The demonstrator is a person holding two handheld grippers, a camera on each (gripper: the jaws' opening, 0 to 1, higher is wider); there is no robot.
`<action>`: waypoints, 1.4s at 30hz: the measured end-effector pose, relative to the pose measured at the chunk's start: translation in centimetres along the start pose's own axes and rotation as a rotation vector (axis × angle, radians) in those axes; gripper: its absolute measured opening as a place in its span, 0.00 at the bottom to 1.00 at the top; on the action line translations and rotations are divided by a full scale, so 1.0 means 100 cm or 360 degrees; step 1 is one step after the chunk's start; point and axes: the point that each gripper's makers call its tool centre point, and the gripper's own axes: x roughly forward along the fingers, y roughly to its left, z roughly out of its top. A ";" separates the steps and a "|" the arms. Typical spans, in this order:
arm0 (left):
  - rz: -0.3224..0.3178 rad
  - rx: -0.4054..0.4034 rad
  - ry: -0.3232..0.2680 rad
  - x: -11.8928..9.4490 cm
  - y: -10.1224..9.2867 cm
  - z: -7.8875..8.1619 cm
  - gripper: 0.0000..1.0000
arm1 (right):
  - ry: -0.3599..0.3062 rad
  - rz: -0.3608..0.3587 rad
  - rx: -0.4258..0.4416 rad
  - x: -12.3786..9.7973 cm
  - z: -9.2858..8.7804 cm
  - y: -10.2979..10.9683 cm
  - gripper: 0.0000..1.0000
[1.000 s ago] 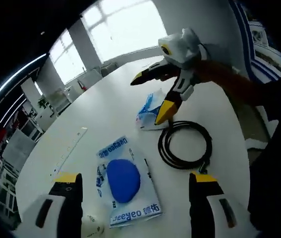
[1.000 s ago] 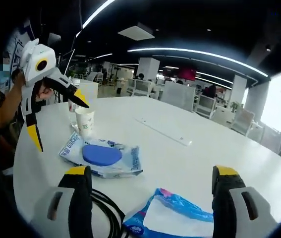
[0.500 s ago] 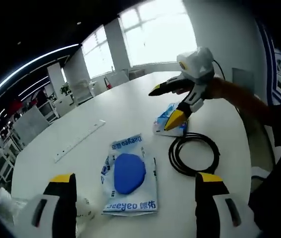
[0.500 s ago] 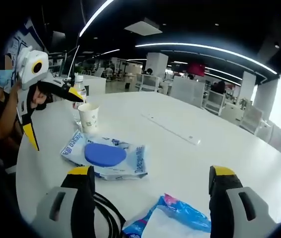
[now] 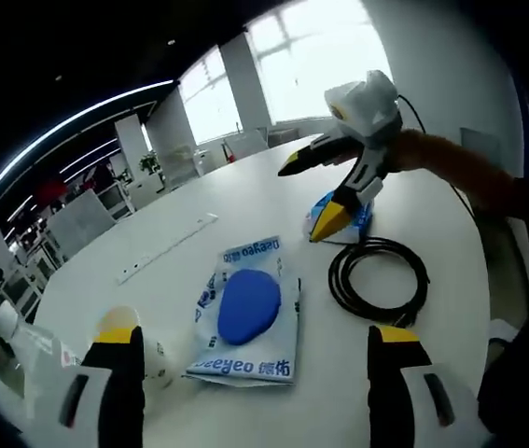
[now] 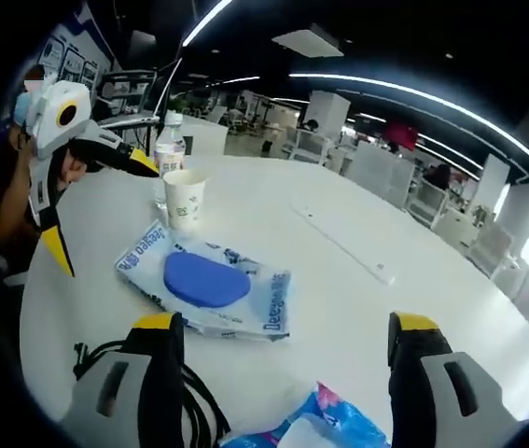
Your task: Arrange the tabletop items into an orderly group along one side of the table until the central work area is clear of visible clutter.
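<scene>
In the left gripper view, the left hand-held gripper [image 5: 250, 373] hung released over the white counter [image 5: 245, 201], above a clear plastic packet holding a blue disc [image 5: 247, 310]. Beside it lay a coiled black cable [image 5: 377, 283]. The right hand-held gripper [image 5: 315, 198] hovered spread and empty, its yellow-tipped lower jaw over a blue-and-white plastic pouch [image 5: 362, 217].

In the right gripper view, a white paper cup [image 6: 184, 198] and clear water bottle [image 6: 167, 159] stood beside the packet; a careless sweep could likely topple them.

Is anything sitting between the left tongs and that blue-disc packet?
Nothing visible does. In the left gripper view the left tongs are open and held above the white table, with the blue-disc packet directly ahead between the jaws. The paper cup stands off to one side, the black cable coil to the other.
</scene>
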 end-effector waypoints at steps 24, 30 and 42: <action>0.0081 -0.0155 -0.0041 0.019 -0.011 -0.014 0.87 | 0.0145 0.0220 -0.0388 0.015 -0.011 0.016 0.73; 0.0053 -0.0196 -0.0002 0.027 -0.019 -0.024 0.84 | 0.0178 0.0284 -0.0451 0.023 -0.016 0.024 0.66; 0.0004 -0.0348 0.0002 0.025 -0.027 -0.040 0.80 | 0.0206 0.0334 -0.0485 0.035 -0.022 0.022 0.57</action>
